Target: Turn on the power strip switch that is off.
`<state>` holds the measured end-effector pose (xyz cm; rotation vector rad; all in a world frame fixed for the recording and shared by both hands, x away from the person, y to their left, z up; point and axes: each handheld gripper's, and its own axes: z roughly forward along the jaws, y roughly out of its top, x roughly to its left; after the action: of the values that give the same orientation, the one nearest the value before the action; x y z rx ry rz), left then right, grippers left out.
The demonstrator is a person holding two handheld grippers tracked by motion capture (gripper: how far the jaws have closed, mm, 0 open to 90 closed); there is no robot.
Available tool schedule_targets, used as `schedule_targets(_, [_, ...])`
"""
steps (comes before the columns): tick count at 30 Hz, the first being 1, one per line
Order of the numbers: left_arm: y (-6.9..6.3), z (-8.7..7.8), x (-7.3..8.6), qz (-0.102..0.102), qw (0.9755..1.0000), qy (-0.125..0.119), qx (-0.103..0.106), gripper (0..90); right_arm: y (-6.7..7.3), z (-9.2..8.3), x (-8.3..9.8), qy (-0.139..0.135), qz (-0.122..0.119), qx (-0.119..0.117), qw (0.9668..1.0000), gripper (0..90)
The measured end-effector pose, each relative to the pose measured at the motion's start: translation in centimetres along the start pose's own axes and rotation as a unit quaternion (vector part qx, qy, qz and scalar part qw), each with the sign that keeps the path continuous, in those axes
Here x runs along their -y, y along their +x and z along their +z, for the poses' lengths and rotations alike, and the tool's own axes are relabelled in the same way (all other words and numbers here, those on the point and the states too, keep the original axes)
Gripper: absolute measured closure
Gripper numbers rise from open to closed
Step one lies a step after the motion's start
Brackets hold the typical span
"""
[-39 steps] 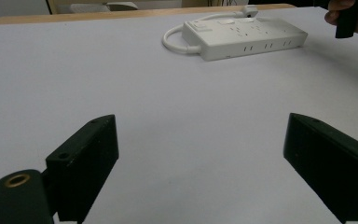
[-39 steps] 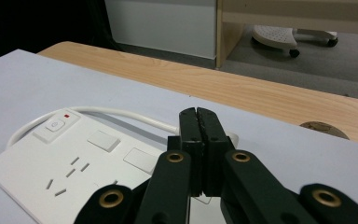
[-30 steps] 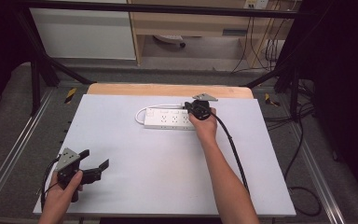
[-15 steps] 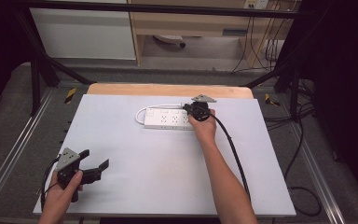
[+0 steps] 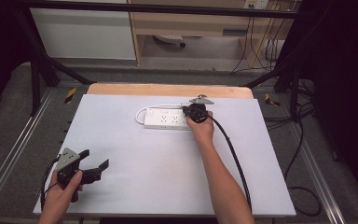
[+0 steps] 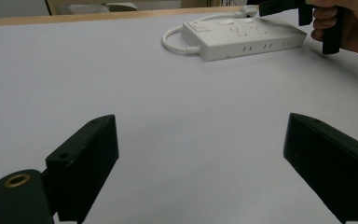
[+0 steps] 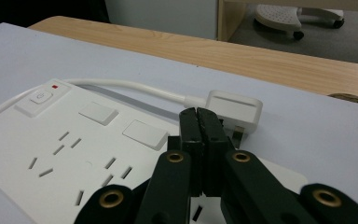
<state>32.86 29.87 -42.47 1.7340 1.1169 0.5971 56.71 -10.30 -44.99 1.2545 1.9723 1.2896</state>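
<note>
A white power strip lies flat at the back middle of the pale table, its white cable looping round to a white plug that lies beside its far edge. My right gripper hovers over the strip's right end. Its jaws are shut flat against each other with nothing between them, tips just short of the plug. My left gripper rests near the front left corner, open and empty, pointing across the bare table toward the power strip.
A wooden strip borders the table's far edge. A black cable trails from the right gripper along the forearm. Metal frame rails run along both sides. A white cabinet and a chair base stand on the floor behind.
</note>
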Motion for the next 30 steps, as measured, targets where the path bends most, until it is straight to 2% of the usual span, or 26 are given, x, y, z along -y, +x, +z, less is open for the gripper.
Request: schedule_targets(30, [-0.09,0.02,-0.01,0.001,1.0,0.001,0.003,10.2,0.01,0.23,0.31,0.002,-0.001,-0.003,1.0,90.0])
